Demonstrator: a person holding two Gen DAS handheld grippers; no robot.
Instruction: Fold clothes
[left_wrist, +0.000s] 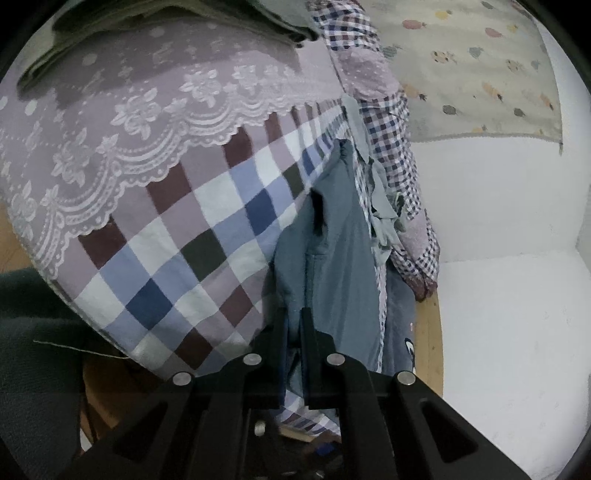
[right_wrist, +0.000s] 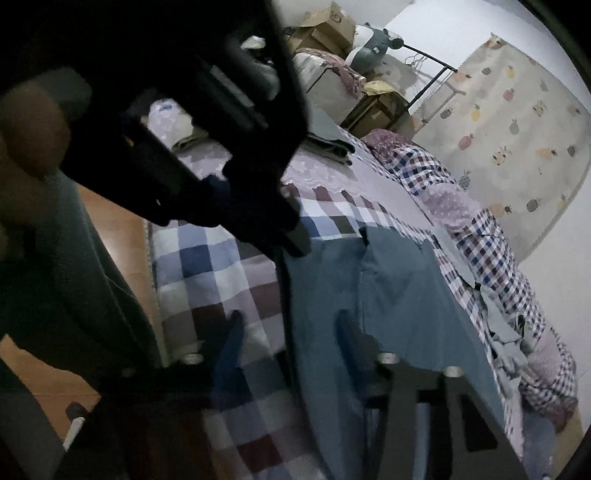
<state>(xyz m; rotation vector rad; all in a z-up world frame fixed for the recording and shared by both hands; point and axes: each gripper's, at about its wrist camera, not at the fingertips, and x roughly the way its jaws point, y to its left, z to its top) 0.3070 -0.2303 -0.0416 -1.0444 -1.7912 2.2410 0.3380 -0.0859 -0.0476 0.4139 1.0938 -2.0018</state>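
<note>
Checkered quilt (left_wrist: 207, 236) under lace trim, left gripper (left_wrist: 293, 325) jaws pinching blue-grey garment (left_wrist: 332, 266), right gripper (right_wrist: 291, 332) jaws spread.

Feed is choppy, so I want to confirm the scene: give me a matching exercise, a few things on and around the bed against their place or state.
Things:
1. blue-grey garment
2. folded dark clothes
3. pineapple-print cloth
4. left gripper

Place or state:
A. against the white wall beyond the bed
B. shut on fabric
C. spread on the checked bedcover, one edge lifted
D. stacked at the far end of the bed, on the lace-edged purple cover

Pairs: 1-C, 2-D, 3-A, 4-B
</note>
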